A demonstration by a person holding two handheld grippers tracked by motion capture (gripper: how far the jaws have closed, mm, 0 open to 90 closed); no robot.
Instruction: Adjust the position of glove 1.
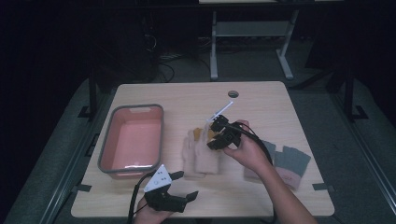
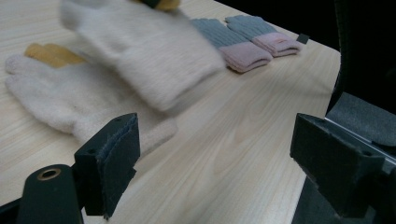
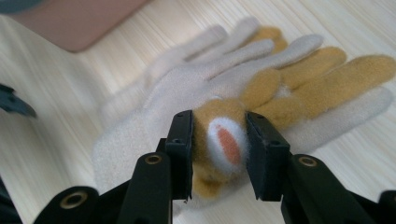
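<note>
The room was dark, with grey flooring and the white legs of a second desk [image 1: 252, 42] beyond the far edge. The table [image 1: 261, 105] was a light wood-grain rectangle with rounded corners and a round cable hole [image 1: 233, 94] near its far edge.

Toward the left edge stood a rectangular tub [image 1: 132, 140], pink inside with a grey rim and rounded corners.

At the middle of the table lay a pair of cream fleece gloves [image 1: 201, 154], fuzzy in texture, with mustard-yellow fingers. One lay flat [image 2: 60, 100]; the other [image 3: 219, 88] was raised off it at one end.

Near the right edge lay a pair of grey knitted gloves [image 1: 290, 161] with ribbed pink cuffs, side by side and well apart from the cream pair.

The right gripper [image 3: 219, 147] was clamped on the raised cream glove, its two black padded jaws pinching a bunched yellow-and-white fold bearing a small orange patch. The person's right hand [image 1: 250, 151] carried it over the middle of the table.

The left gripper [image 1: 183, 184] sat at the near edge, just in front of the tub, jaws spread wide and grasping nothing, with bare tabletop between its foam pads [image 2: 119, 158].
</note>
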